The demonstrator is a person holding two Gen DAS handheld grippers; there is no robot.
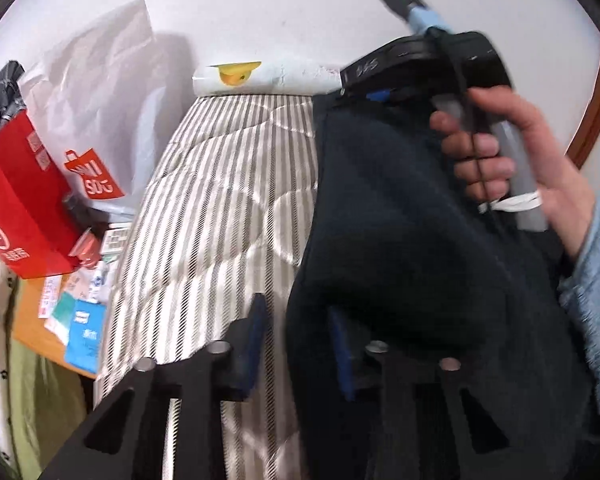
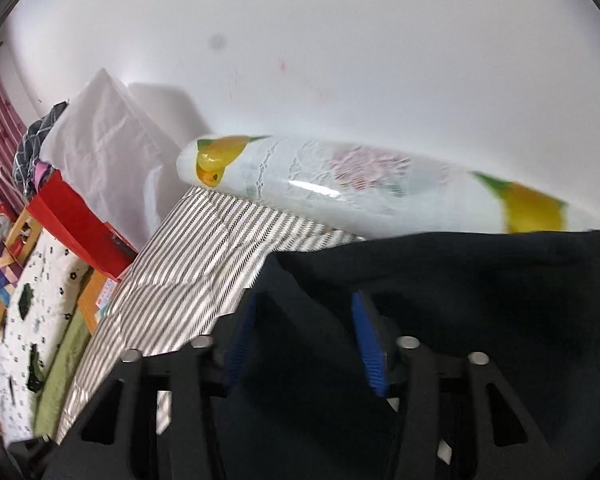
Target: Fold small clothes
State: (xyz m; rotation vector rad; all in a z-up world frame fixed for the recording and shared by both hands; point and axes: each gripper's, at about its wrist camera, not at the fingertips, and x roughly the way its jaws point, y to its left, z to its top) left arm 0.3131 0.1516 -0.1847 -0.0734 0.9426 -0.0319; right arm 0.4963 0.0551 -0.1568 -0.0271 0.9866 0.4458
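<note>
1. Dark navy garment [image 1: 412,240] hangs over the striped quilted bed [image 1: 228,200], toward its right side. It looks lifted off the surface, not laid flat; I can't tell whether any of it touches the quilt.
2. Left gripper [image 1: 298,344]: fingers spread wide. Left pad stands bare over the stripes; right pad is half hidden by a drape of the cloth. No pinch visible; cloth lies against one finger only.
3. Right gripper [image 2: 304,344]: blue ribbed pads apart, dark cloth bulging up between them and filling the gap. Pads do not look pressed onto it. Whether the fabric is truly held deeper in, I can't tell.
4. Step in hand, by my reading: getting the garment spread out on the bed for a first fold. Done well, each gripper takes a corner or hem edge, not a bunched middle, and both pull apart to draw the cloth taut before lowering it flat on the stripes.
5. Risk: a grab at the bulge would fold in wrinkles; soft knit will slump.
6. Pose: the right hand [image 1: 512,152], in a light-blue sleeve, wraps the handle of its gripper, held high near the far end of the bed by the fruit-printed roll [image 2: 340,184]. Left gripper sits lower, pointing along the bed.
</note>
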